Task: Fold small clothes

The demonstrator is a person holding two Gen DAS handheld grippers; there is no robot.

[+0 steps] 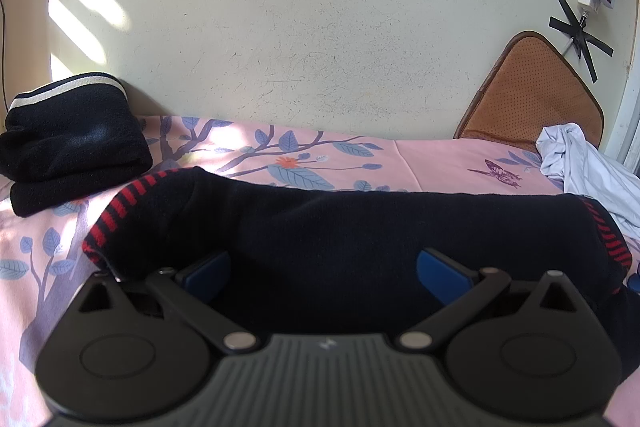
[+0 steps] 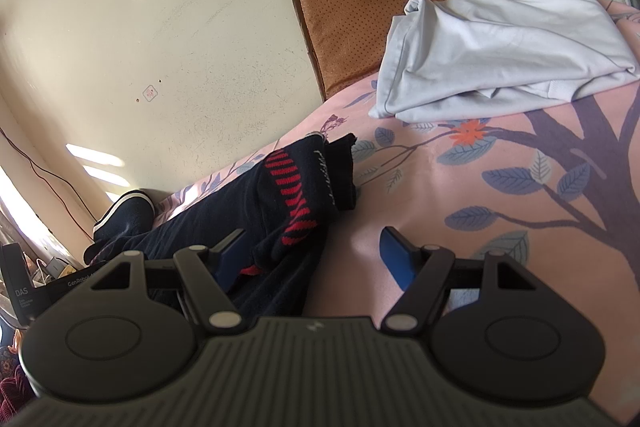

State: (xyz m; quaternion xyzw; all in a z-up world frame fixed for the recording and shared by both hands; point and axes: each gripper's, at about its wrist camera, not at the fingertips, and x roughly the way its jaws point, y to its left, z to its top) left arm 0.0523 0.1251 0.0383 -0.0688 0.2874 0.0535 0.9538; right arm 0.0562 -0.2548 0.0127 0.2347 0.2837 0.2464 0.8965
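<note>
Garment (image 1: 360, 227) lengthwise left-right, red-striped cuffs outward

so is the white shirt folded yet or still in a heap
Still in a heap. The white shirt lies crumpled and bunched on the pink bedsheet beside the brown cushion, with uneven creases and no flat, squared edges.

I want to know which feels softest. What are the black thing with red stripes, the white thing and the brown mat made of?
Black garment with red-striped cuffs: looks like knitted wool or fleece, fuzzy and matte. White garment: thin smooth fabric, maybe cotton, with soft creases. Brown mat: dotted, stiff-looking, possibly woven or leather-like; hard to tell.
</note>
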